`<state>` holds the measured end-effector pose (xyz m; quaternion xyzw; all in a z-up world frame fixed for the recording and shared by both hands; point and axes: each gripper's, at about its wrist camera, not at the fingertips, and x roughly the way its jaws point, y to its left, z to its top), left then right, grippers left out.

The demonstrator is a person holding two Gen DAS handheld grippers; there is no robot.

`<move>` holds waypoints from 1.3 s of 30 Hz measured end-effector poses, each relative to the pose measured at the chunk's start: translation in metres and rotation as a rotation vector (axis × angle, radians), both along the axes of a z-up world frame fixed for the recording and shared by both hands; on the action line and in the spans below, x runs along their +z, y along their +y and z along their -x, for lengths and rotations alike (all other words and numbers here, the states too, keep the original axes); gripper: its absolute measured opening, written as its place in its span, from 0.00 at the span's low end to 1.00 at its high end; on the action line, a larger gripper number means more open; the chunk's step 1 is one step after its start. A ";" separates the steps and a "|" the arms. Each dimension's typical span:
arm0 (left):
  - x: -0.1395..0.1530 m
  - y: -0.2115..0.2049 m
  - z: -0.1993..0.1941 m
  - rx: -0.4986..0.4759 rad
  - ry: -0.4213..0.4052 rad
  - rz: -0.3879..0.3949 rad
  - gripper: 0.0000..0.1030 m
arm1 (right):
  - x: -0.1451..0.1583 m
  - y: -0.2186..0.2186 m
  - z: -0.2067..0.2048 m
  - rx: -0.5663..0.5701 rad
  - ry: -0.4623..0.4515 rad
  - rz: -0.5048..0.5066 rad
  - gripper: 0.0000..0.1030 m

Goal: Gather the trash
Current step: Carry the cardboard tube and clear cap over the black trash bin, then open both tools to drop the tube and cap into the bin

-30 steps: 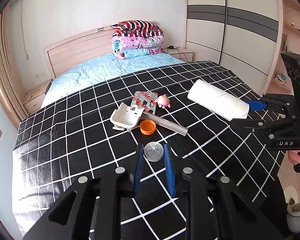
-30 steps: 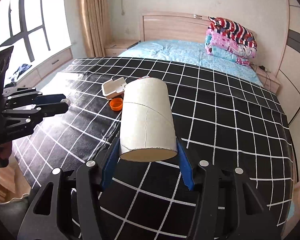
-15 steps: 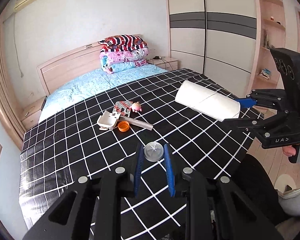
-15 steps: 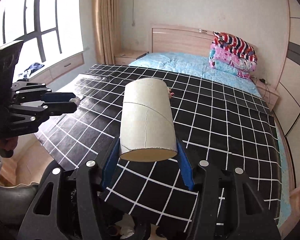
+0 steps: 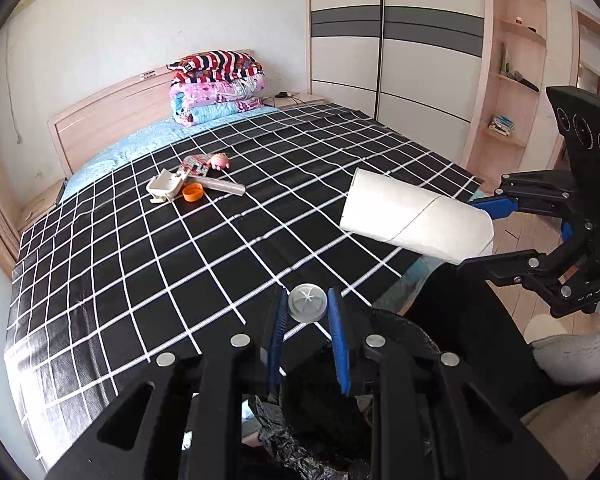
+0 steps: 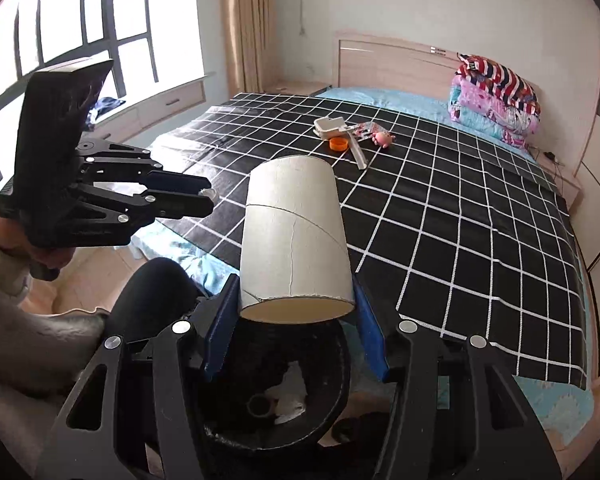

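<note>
My left gripper (image 5: 307,312) is shut on a small clear plastic lid (image 5: 307,303), held off the foot of the bed. My right gripper (image 6: 296,308) is shut on a wide white cardboard tube (image 6: 294,236), which also shows in the left wrist view (image 5: 416,222). Both are above a black trash bin (image 6: 276,396) lined with a bag; paper scraps lie inside it. More trash lies on the black checked blanket (image 5: 220,248): a white plastic box (image 5: 165,185), an orange cap (image 5: 192,192), a grey strip (image 5: 224,186) and a blister pack (image 5: 192,164).
A pink toy pig (image 5: 219,161) lies by the trash pile. Folded quilts (image 5: 220,84) are stacked at the headboard. A wardrobe (image 5: 384,48) and shelves stand to the right, a window (image 6: 60,44) to the left. The person's dark-clothed knee (image 6: 156,296) is beside the bin.
Both grippers have pulled back from the bed with their loads and now hang over the bin at its foot. The trash pile on the blanket looks farther away.
</note>
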<state>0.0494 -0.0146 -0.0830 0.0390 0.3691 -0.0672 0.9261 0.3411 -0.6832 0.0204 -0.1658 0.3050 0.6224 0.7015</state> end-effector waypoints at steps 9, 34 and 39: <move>-0.046 -0.017 0.024 -0.039 0.112 0.047 0.20 | -0.034 -0.017 0.025 0.077 0.048 0.102 0.53; -0.177 -0.033 -0.001 -0.075 0.423 0.066 0.20 | -0.184 0.043 0.034 0.120 0.198 0.552 0.54; -0.191 -0.033 -0.004 -0.067 0.460 0.062 0.20 | -0.193 0.051 0.038 0.141 0.201 0.581 0.55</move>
